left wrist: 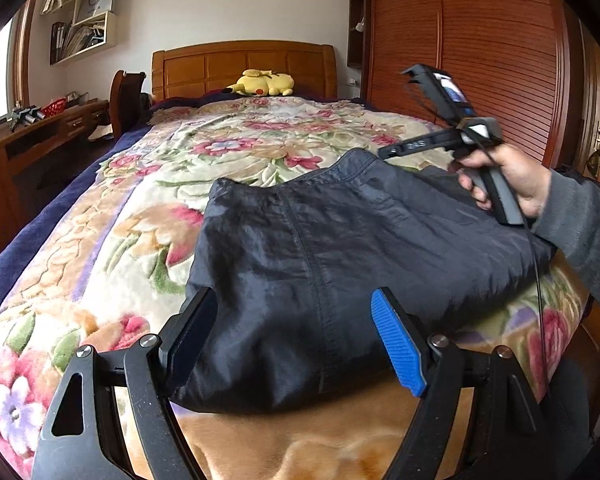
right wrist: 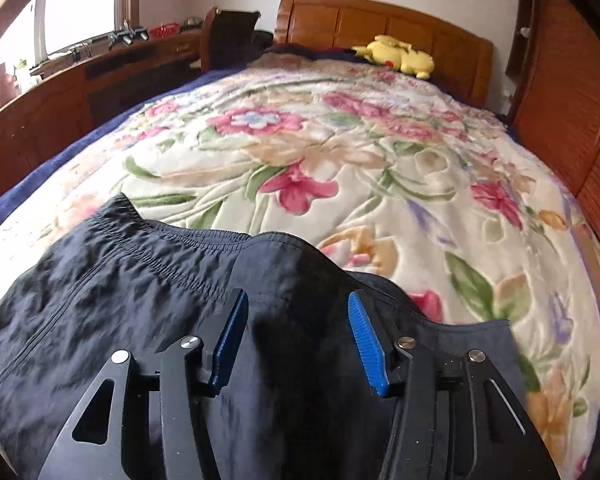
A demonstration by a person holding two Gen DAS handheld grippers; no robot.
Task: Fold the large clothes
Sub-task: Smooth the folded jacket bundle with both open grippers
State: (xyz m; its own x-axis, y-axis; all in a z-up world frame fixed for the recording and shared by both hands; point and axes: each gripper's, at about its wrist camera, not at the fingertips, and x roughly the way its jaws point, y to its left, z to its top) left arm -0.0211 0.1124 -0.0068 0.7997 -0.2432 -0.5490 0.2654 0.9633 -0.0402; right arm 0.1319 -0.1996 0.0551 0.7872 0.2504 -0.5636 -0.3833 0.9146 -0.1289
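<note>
Left wrist: left gripper (left wrist: 296, 340) hanging wide open over dark folded pants (left wrist: 340, 240) lying on the flowery blanket (left wrist: 228, 148). Right wrist: right gripper (right wrist: 298, 340) part open above pants (right wrist: 140, 280), gripping nothing.

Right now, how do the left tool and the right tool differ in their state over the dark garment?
The left tool stands wider open than the right tool. The left tool sits at the near edge of the dark garment; the right tool hangs near its elastic waistband. Both have blue pads, and neither pinches the cloth.
</note>
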